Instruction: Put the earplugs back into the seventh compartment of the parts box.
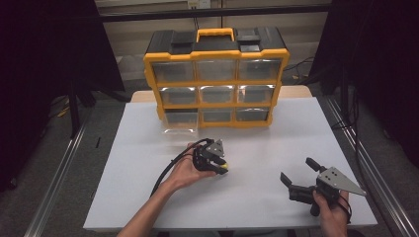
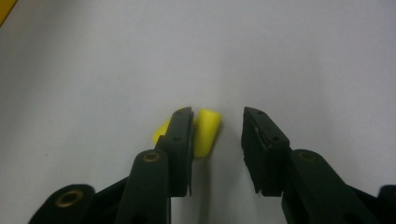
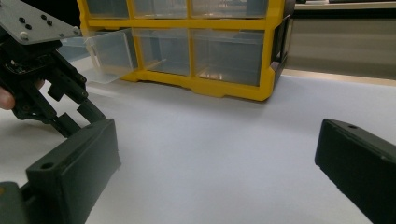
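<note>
A small yellow piece lies on the white table, and a second bit of yellow peeks out behind the left jaw. My left gripper points down over it with the piece between its jaws, close against the left one. The right jaw stands clear of it, so the gripper is open. From above, the same gripper sits mid-table with the yellow piece at its tip. My right gripper is held at the front right, jaws wide open and empty.
A yellow and black drawer organizer stands at the back of the table. Its bottom-left clear drawer is pulled out. The right gripper view shows that drawer and the left gripper's grey plate.
</note>
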`<state>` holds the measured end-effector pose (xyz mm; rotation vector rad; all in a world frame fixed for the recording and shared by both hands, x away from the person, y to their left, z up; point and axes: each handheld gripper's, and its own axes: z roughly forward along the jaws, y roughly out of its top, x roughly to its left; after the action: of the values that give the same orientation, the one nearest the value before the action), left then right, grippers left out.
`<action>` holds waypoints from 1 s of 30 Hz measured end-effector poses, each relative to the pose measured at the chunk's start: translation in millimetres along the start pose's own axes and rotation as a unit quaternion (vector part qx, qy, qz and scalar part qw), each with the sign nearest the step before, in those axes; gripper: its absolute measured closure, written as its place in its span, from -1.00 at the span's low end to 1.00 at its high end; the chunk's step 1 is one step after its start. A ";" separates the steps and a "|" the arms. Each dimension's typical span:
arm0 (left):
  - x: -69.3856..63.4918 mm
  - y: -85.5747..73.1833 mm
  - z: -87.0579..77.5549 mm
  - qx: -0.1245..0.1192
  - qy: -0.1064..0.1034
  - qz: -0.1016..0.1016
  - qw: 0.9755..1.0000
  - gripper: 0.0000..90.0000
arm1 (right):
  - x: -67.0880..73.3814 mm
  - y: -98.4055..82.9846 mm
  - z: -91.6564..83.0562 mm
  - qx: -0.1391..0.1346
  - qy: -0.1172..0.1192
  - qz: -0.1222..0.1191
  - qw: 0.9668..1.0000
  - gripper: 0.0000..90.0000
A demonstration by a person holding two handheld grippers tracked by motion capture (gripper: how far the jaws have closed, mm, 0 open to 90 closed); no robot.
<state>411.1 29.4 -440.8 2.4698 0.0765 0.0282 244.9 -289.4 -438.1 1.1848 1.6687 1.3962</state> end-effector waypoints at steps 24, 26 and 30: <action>-0.1 0.1 -1.6 -0.003 0.012 -0.003 1.000 0.80 | -0.2 -0.2 0.2 0.002 0.002 0.000 1.000 -1.00; -0.6 1.1 -3.5 -0.005 0.013 -0.001 1.000 0.80 | 0.2 -0.2 0.2 0.002 0.002 0.001 1.000 -1.00; -2.6 2.5 -8.0 -0.017 0.012 -0.002 1.000 0.80 | 0.0 -0.2 -0.2 0.000 0.002 0.001 1.000 -1.00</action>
<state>408.4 32.3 -433.0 2.4349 0.0897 0.0560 244.7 -289.5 -438.2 1.1851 1.6713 1.4006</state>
